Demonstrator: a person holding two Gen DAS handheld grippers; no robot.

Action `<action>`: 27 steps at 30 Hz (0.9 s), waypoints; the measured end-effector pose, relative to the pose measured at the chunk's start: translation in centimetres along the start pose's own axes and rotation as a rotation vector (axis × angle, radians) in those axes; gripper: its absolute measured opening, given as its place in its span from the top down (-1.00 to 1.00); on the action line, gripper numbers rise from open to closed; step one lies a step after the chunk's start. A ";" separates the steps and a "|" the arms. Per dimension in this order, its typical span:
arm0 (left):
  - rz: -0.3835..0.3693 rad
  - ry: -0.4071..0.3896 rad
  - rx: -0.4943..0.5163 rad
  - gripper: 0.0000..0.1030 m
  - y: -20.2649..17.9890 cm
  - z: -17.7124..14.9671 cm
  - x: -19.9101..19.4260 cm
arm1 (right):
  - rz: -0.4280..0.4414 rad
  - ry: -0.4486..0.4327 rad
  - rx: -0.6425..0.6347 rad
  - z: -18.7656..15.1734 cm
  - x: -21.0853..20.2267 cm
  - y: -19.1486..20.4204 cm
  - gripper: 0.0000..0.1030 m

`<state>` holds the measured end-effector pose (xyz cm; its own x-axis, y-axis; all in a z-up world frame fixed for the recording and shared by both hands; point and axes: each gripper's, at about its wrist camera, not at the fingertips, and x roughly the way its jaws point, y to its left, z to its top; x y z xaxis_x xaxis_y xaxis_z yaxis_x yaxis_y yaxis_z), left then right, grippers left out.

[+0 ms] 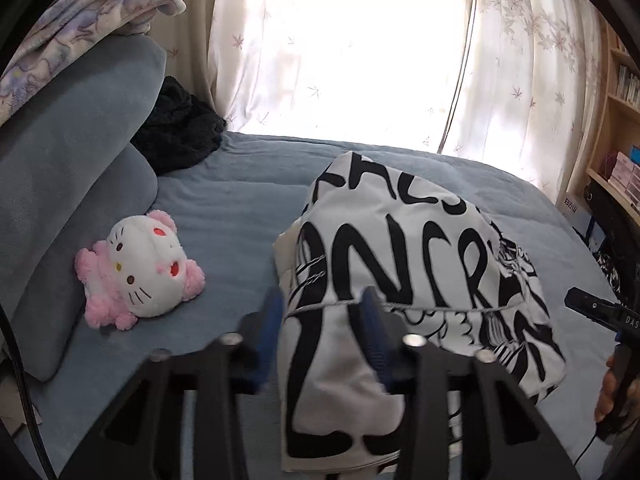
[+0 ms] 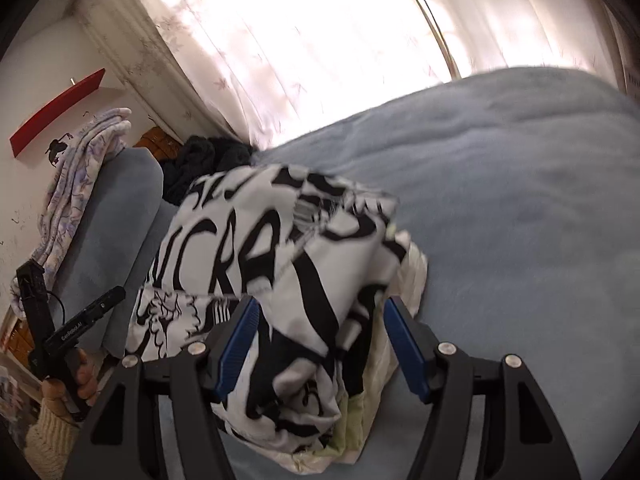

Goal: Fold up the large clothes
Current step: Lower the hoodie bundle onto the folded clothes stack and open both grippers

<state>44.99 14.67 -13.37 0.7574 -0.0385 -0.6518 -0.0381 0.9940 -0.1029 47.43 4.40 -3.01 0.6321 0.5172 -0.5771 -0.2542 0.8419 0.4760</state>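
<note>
A white garment with big black lettering [image 1: 420, 264] lies bunched and folded on the blue bed [image 1: 240, 200]. My left gripper [image 1: 324, 312] is open, its blue-padded fingers on either side of the garment's near edge. In the right wrist view the same garment [image 2: 288, 264] lies between the spread blue fingers of my right gripper [image 2: 320, 320], which is open. A pale yellow-white layer [image 2: 408, 280] shows beneath the printed cloth. Each gripper shows at the edge of the other's view: the right one [image 1: 600, 308] and the left one [image 2: 80, 320].
A pink and white cat plush [image 1: 140, 272] lies left of the garment by blue pillows [image 1: 72, 168]. A dark garment [image 1: 180, 132] sits at the bed's far left corner. A patterned blanket [image 1: 80, 20] tops the pillows. Curtains [image 1: 340, 60] hang behind; shelves [image 1: 616, 140] stand at right.
</note>
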 end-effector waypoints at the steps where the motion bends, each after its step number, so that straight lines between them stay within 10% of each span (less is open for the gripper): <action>1: 0.010 -0.003 0.001 0.49 -0.5 0.2 0.2 | 0.004 -0.017 -0.006 0.4 0.0 0.5 -0.27; 11: 0.207 0.091 0.117 0.50 -3.6 -1.4 7.5 | -0.082 0.056 -0.018 0.2 7.9 2.9 -0.26; 22: 0.192 0.085 0.043 0.48 -3.2 -2.2 6.9 | -0.102 0.088 -0.047 -0.6 8.6 2.7 -0.34; 27: 0.166 0.092 -0.002 -0.07 -3.8 -2.7 2.7 | -0.078 0.162 0.025 -1.3 5.4 2.0 -0.34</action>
<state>45.37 10.51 -16.74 0.6780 0.1169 -0.7257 -0.1594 0.9872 0.0102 49.39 9.09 -6.07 0.5224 0.4700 -0.7114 -0.1889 0.8774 0.4410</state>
